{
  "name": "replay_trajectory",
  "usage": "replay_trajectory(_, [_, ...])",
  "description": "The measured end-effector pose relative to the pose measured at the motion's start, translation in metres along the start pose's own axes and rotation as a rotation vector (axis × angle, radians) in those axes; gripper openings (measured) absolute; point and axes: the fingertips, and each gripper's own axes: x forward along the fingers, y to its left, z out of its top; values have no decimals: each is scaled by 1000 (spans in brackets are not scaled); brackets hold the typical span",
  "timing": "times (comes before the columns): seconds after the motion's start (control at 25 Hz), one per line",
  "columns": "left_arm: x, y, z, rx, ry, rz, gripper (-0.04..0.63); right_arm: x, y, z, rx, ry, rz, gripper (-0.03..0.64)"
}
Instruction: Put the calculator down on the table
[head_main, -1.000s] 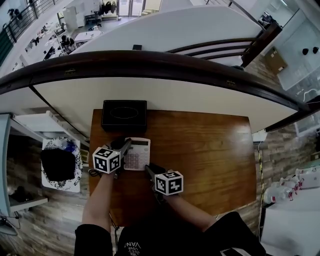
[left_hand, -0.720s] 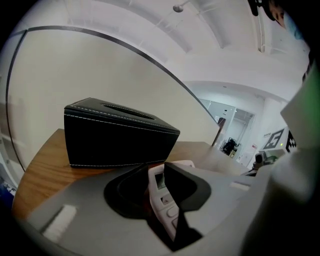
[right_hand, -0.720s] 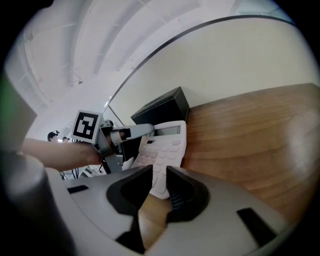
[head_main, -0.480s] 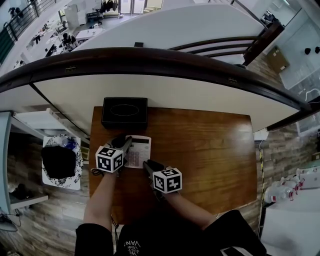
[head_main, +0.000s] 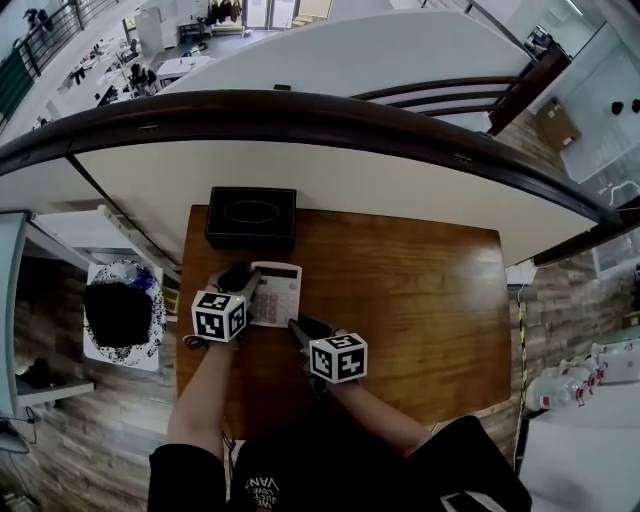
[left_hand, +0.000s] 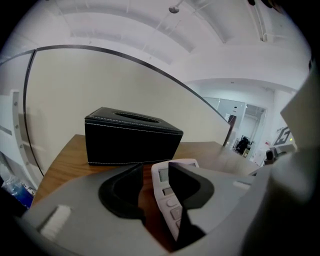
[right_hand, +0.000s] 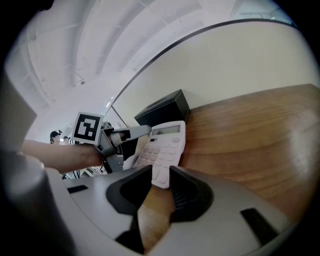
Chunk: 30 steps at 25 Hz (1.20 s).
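Brown wooden table (head_main: 420, 300), curved white wall (head_main: 350, 190) with dark rail (head_main: 300, 115), wood-plank floor (head_main: 100, 440)

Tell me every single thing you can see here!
table: one, brown wood, in the middle.
calculator: one, white, on the table's left part.
box: one, black, at the table's back left corner, behind the calculator.
rail: one, dark brown, curving beyond the table.
arms: two, bare with black sleeves, at the bottom.
left tongs: one, grey with black pads, opening, the calculator's left edge between them.
right tongs: one, grey with black pads, open, just short of the calculator.
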Motion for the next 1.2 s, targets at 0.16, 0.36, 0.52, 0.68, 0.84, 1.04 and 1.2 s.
replay_trajectory(0.16, [-16,-7,2,2,-19,21,144,-14,1,-2,-15,-6,-2,89])
replay_trajectory(0.36, [-38,-22,2,-1,-37,38,143,-36,4,-2,-43,-26,0,89])
replay_trajectory(0.52, [-55,-37,3,-4,-62,55,139,-55,8,-4,-81,-35,24,84])
replay_trajectory(0.68, [-75,-57,5,-13,-99,79,90,-73,12,-9,-114,-31,62,57])
replay_trajectory(0.84, [-98,-79,7,-14,-133,118,43,-92,12,-12,-154,-22,85,46])
replay_trajectory(1.04, [-125,-109,-3,-40,-154,159,12,-118,8,-19,-202,-11,110,41])
replay_trajectory(1.2, [-137,-135,-14,-71,-158,178,12,-133,4,-23,-234,-7,131,40])
